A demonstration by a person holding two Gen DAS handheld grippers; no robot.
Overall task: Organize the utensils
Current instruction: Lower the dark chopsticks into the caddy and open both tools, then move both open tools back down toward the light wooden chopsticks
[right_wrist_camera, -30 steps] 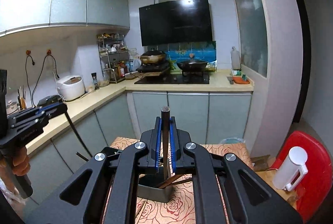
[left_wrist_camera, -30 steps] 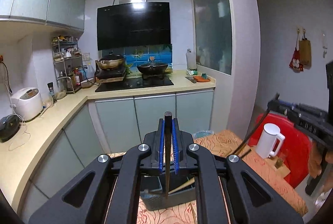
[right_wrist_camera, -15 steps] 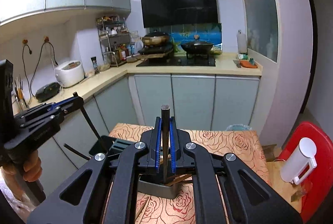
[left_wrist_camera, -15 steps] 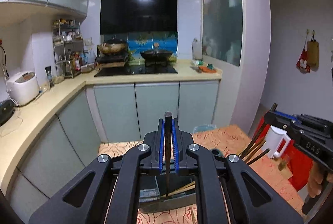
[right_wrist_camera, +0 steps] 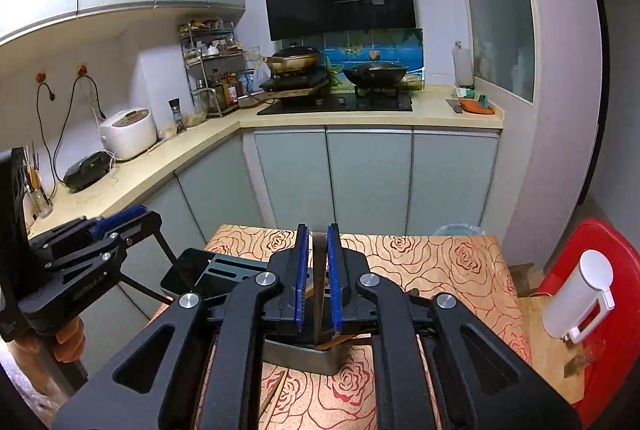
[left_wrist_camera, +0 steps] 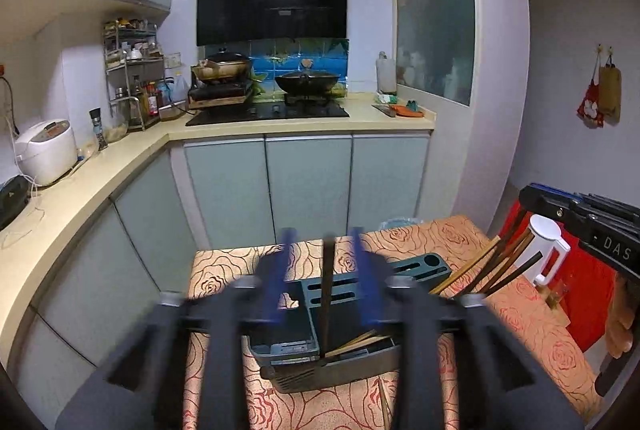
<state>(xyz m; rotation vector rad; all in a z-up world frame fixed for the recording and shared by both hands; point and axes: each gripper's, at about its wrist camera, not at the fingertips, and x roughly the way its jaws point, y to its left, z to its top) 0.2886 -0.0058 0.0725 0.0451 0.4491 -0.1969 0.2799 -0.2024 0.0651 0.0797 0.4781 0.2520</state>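
A dark grey utensil holder [left_wrist_camera: 348, 370] with slots stands on the rose-patterned tablecloth [left_wrist_camera: 460, 242]. My left gripper [left_wrist_camera: 323, 270] hovers over it, blurred, its jaws opening. One dark chopstick [left_wrist_camera: 328, 294] stands loose between the blue pads, its lower end in a compartment beside brown chopsticks. My right gripper [right_wrist_camera: 318, 270] is over the holder [right_wrist_camera: 224, 270] too, its jaws just opening. A thin gap shows beside the dark chopsticks [right_wrist_camera: 319, 290] between its pads. The left wrist view shows these chopsticks [left_wrist_camera: 500, 266] fanning down from the right gripper [left_wrist_camera: 528, 196].
A white jug [right_wrist_camera: 580, 294] sits on a wooden board beside a red chair [right_wrist_camera: 600, 242] at the right. One loose chopstick [right_wrist_camera: 276, 390] lies on the cloth in front of the holder. Kitchen cabinets and a counter stand beyond the table. A hand [right_wrist_camera: 68, 342] grips the left tool.
Both grippers have sunk toward the holder. The left jaws sprang apart off the dark chopstick. The right pads parted slightly and its chopsticks slid lower between them.
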